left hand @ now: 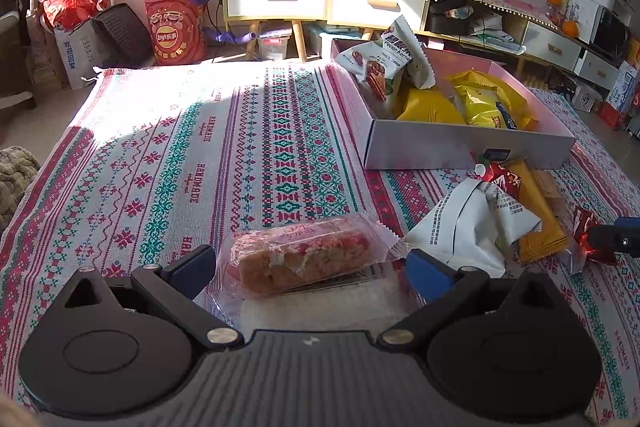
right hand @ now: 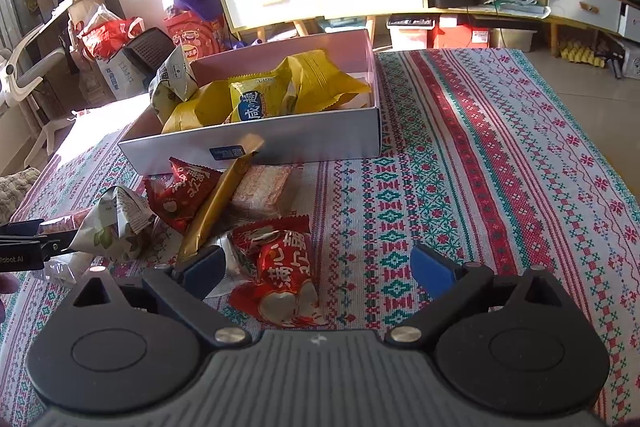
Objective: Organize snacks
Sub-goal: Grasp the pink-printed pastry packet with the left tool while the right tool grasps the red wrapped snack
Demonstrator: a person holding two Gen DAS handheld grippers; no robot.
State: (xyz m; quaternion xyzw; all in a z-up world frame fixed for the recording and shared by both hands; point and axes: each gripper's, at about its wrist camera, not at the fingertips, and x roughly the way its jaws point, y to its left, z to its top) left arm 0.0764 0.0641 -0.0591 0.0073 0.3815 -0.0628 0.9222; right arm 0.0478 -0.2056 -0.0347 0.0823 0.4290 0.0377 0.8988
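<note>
The fingers [left hand: 188,269] of the left gripper [left hand: 310,267] stand wide apart on either side of a clear-wrapped pink cake bar [left hand: 298,257], which lies flat on the patterned cloth of the worktop [left hand: 200,155]; the pads do not press on it. The right gripper [right hand: 320,269] also has its fingers [right hand: 434,271] spread wide, with a red foil snack pack [right hand: 280,273] lying between them, closer to the finger on the left of the view and not gripped.

Beyond the red pack sits a loose heap: a second red packet [right hand: 180,193], a gold bar-shaped wrapper [right hand: 218,205] leaning across a wrapped wafer block [right hand: 262,189], and a crumpled white pouch [right hand: 116,223] next to the left gripper's tip. Just behind the heap is an open white box [right hand: 300,139] holding yellow bags [right hand: 256,99] and a white pecan pouch [left hand: 374,65] propped at one end.
</note>
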